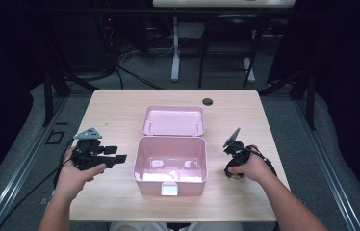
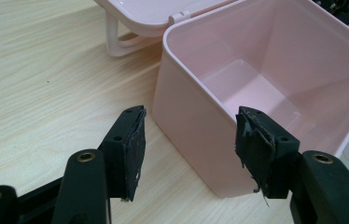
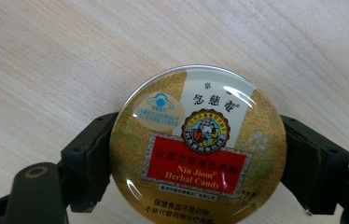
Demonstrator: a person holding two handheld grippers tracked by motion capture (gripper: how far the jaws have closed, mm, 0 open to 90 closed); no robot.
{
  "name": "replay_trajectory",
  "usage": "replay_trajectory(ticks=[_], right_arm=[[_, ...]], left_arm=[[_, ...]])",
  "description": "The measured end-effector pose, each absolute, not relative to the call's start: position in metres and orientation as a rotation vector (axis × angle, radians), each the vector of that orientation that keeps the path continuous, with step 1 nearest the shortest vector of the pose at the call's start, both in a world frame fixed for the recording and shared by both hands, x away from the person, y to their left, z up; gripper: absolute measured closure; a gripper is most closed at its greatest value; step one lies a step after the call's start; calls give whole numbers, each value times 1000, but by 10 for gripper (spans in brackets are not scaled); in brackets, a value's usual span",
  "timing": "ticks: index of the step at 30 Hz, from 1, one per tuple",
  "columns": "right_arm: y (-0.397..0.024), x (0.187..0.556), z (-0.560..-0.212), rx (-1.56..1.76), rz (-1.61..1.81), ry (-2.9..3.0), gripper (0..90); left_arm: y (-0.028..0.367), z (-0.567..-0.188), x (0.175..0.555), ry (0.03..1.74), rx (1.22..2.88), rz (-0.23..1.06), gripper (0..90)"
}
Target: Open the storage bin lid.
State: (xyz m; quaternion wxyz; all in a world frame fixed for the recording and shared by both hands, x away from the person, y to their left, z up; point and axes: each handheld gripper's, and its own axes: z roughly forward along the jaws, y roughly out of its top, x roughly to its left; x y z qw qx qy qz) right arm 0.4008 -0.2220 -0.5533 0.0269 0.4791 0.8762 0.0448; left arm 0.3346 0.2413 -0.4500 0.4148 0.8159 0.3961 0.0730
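**Candy tin gripped beside open pink box**

Table (image 1: 120, 103) came first in our survey: a light wood-grain top with a round cable hole (image 1: 208, 101) near its far edge. We recorded the pink box (image 1: 170, 166) at the centre of the top, standing open, with its lid (image 1: 173, 120) swung back and lying flat behind it. In the left gripper view we saw a pale handle (image 2: 113, 41) under the lid edge, and in the high view a white latch (image 1: 169, 189) on the near wall of the box.

We noted the person's forearms entering from the near edge, one on each side of the box. The left gripper (image 1: 119, 158) was held to the left of the box, near its wall but not touching it. In the left gripper view its jaws stood wide apart with nothing between them, framing the near corner of the box; the pads (image 2: 135, 144) showed worn, frayed facing.

The right gripper (image 3: 196, 158) was held to the right of the box, low over the table. We found its jaws clamped on opposite edges of a round herbal candy tin (image 3: 199, 149), gold with a red label, lid facing the camera. The tin was outside the box, on its right side; we could not tell whether it rested on the wood.
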Motion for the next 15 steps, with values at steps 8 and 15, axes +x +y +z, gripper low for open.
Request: replay_trajectory(ticks=[8,15], right_arm=[[-222,401,-553,1462,127,2722,197],[-221,400,-550,1453,126,2731,197]], left_arm=[[241,-450,335,996,2050,183,430],[241,-450,334,996,2053,177,430]])
